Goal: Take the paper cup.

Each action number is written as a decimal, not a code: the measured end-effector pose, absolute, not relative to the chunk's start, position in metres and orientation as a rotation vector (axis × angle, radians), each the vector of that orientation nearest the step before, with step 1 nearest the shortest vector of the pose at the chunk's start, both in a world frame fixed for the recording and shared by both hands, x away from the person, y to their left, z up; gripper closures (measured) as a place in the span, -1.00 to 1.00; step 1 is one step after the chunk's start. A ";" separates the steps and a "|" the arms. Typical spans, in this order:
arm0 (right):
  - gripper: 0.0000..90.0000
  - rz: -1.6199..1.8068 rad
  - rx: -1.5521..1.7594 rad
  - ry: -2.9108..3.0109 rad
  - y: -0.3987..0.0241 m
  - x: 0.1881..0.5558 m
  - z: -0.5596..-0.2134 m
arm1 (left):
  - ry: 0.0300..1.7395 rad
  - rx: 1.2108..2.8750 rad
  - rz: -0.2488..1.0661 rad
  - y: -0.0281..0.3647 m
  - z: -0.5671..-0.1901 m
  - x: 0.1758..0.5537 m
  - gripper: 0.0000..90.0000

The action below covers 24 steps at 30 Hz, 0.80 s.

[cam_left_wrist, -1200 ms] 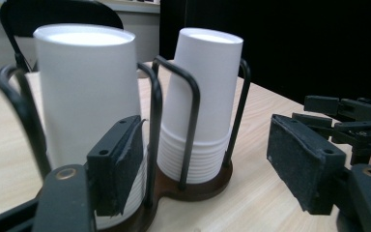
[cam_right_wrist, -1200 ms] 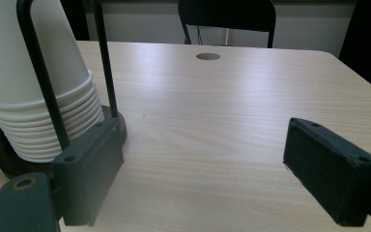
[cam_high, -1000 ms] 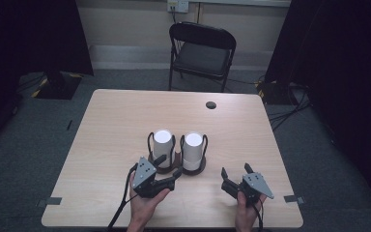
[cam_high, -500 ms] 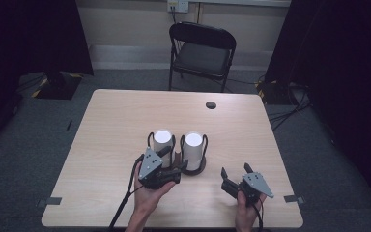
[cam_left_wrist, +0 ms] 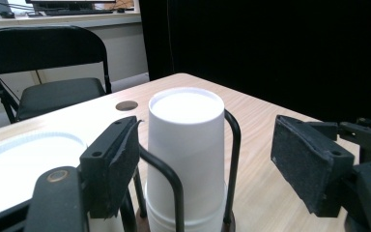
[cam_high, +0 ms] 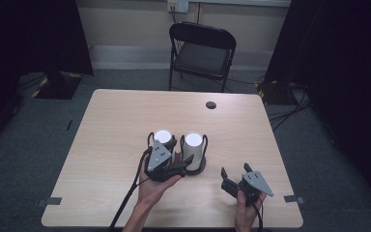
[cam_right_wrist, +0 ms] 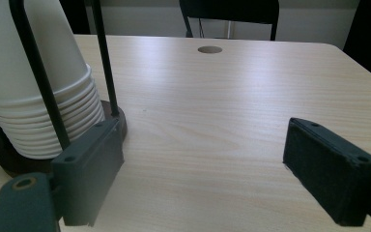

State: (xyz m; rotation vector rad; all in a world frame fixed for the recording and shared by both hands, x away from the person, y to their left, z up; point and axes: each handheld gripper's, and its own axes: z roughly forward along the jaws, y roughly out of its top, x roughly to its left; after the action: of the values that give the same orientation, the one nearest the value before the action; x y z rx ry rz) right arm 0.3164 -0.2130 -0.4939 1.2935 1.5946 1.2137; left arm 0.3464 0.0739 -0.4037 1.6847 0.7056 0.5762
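High view has two stacks of white foam cups sitting upside down in black wire holders near the middle of the wooden table (cam_high: 111,125), a bit toward the person's side. The right cup stack (cam_high: 192,149) and the left cup stack (cam_high: 163,141) stand just beside each other, each on its own dark round base.

The left gripper (cam_high: 186,166) is right up against the front of these two, jaws pointing across toward the right stack. In the left gripper view that right stack (cam_left_wrist: 186,150) sits between the two black jaws, closer to the left-hand pad, which is just about at the wire holder (cam_left_wrist: 233,159). The other pad is well clear of the cup, so nothing is gripped. Its jaws have just been closing a little after widening, with the cup stack between them but not pinched. The other stack's flat white top (cam_left_wrist: 24,164) shows at the left edge there.

The right gripper (cam_high: 233,175) rests on the table near the front right, apart from the cups, jaws spread wide and holding nothing. In its own view the cup stack (cam_right_wrist: 34,77) sits off to the left.

Farther back there's a small dark round cap (cam_high: 211,105) in the tabletop and a black folding chair (cam_high: 200,53) behind the table.
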 end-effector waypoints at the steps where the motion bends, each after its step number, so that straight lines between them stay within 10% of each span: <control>1: -0.70 1.215 1.294 1.594 -0.213 0.316 -0.494 | 0.704 1.687 0.573 0.073 -0.402 0.348 -0.43; 24: -0.69 1.227 1.293 1.586 -0.214 0.316 -0.494 | 0.713 1.760 0.521 0.048 -0.390 0.387 -0.46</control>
State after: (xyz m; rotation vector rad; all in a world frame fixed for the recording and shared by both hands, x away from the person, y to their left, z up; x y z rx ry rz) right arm 0.3159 -0.2139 -0.4941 1.2931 1.5865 1.2274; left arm 0.3873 0.0480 -0.3904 1.7605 0.7128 0.5215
